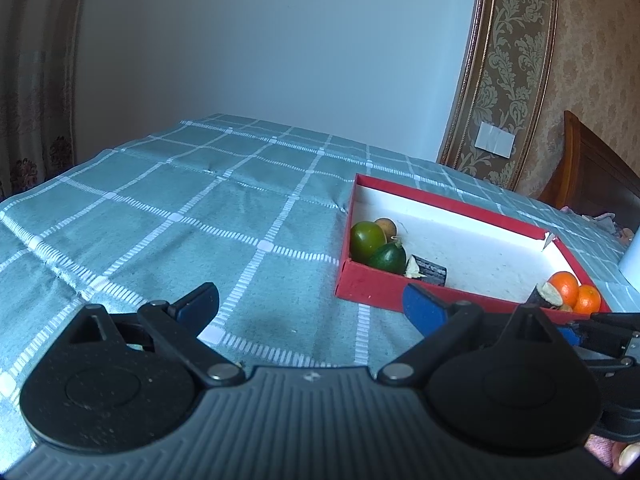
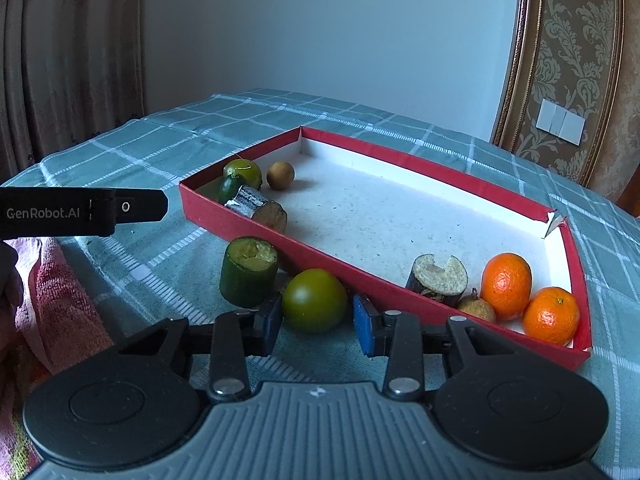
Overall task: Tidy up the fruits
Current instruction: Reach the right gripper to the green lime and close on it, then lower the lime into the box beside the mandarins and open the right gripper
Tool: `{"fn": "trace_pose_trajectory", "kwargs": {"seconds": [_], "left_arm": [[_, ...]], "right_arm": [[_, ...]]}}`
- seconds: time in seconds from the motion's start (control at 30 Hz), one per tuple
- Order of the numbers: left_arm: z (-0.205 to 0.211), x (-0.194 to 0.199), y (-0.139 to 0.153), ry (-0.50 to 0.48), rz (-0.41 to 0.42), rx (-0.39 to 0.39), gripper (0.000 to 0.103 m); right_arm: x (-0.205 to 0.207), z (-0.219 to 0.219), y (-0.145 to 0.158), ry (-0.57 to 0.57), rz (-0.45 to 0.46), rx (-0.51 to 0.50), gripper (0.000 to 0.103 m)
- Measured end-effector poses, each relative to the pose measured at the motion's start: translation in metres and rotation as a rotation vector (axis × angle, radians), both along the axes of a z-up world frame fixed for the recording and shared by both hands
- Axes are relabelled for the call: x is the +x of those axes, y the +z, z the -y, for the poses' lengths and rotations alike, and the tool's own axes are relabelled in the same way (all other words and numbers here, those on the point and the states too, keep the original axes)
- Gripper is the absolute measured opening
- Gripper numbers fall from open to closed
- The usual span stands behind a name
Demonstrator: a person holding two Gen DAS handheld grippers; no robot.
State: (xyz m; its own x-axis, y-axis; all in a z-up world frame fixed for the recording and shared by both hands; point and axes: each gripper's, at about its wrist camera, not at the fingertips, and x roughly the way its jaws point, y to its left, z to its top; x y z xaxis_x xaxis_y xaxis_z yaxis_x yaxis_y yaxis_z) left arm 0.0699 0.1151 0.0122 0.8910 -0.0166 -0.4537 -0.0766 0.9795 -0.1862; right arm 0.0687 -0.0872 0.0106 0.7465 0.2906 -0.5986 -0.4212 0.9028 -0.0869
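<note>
My right gripper (image 2: 316,322) sits low on the checked cloth with a round green fruit (image 2: 315,300) between its blue pads. The left pad touches the fruit and a thin gap shows at the right pad. A cut green stalk piece (image 2: 248,272) stands just left of the fruit. Both lie outside the red box (image 2: 240,232). Inside are a green fruit (image 2: 242,172), a longan (image 2: 280,175), dark cane pieces (image 2: 258,208) and two oranges (image 2: 506,286). My left gripper (image 1: 312,308) is open and holds nothing, left of the red box (image 1: 372,284).
The table wears a green checked cloth (image 1: 180,220) with wide bare room left of the box. A pink towel (image 2: 60,300) lies at the near left. The wall and a wooden chair back (image 1: 592,176) stand behind. A white object (image 1: 632,264) sits at the right edge.
</note>
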Motion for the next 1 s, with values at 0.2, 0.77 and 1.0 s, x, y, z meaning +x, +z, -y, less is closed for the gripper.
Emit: {"fn": "trace_pose_trajectory", "kwargs": {"seconds": [0.2, 0.77, 1.0], "left_arm": [[-0.001, 0.0, 0.0, 0.003, 0.001, -0.005, 0.098], [-0.001, 0.0, 0.0, -0.001, -0.003, -0.001, 0.098], [0.0, 0.001, -0.001, -0.002, -0.01, 0.001, 0.098]], "right_arm": [[-0.008, 0.004, 0.007, -0.002, 0.015, 0.027, 0.035], [-0.018, 0.088, 0.048, -0.159, 0.101, 0.067, 0.035], [0.031, 0.133, 0.054, -0.298, 0.072, 0.11, 0.035]]}}
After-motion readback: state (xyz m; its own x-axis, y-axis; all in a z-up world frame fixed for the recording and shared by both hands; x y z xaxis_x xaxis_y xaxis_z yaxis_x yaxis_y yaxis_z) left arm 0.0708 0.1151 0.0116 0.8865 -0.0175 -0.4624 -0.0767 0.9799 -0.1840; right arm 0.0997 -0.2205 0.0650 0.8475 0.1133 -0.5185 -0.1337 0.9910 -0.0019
